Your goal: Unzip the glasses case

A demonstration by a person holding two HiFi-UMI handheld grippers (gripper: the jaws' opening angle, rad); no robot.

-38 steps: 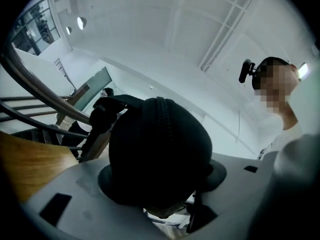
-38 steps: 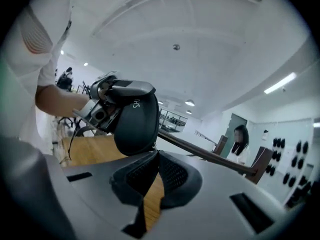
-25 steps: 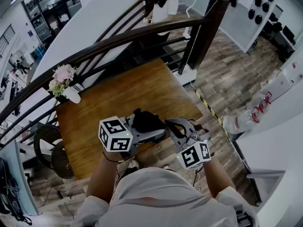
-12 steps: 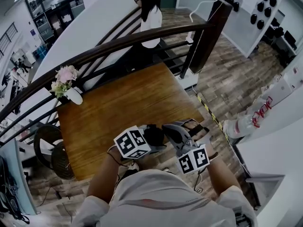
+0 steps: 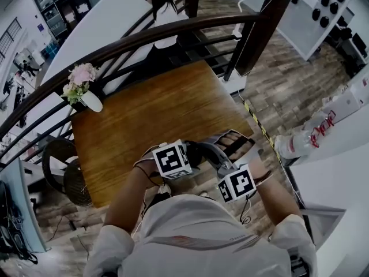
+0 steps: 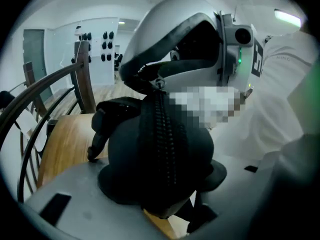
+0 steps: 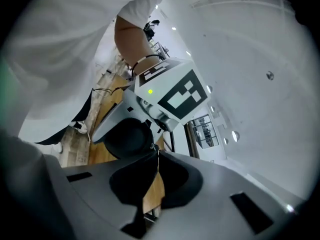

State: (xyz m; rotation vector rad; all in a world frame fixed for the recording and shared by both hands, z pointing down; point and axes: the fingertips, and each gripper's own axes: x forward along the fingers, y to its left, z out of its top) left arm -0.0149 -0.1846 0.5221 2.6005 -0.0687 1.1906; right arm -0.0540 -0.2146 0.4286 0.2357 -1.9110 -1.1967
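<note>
The black glasses case [image 6: 160, 149] sits end-on between the pads of my left gripper [image 6: 160, 176], its zipper running up the middle toward the zipper pull [image 6: 160, 82]. My left gripper is shut on the case. In the head view the case [image 5: 193, 153] hangs over the table's near edge, between both marker cubes. My right gripper [image 7: 156, 153] comes from the right with its pads pressed together on the small zipper pull [image 7: 158, 150] at the top of the case [image 7: 127, 140]. The case's far side is hidden.
The wooden table [image 5: 155, 114] stretches ahead, with a flower vase [image 5: 83, 91] at its far left corner. A dark curved railing [image 5: 132, 42] runs behind it, and a person [image 5: 158, 4] stands beyond. Round stools [image 5: 63, 175] stand at the left.
Both grippers have come down and closer to my body with the case. The left gripper has tipped downward and rolled. The person behind the railing has walked to the left.
</note>
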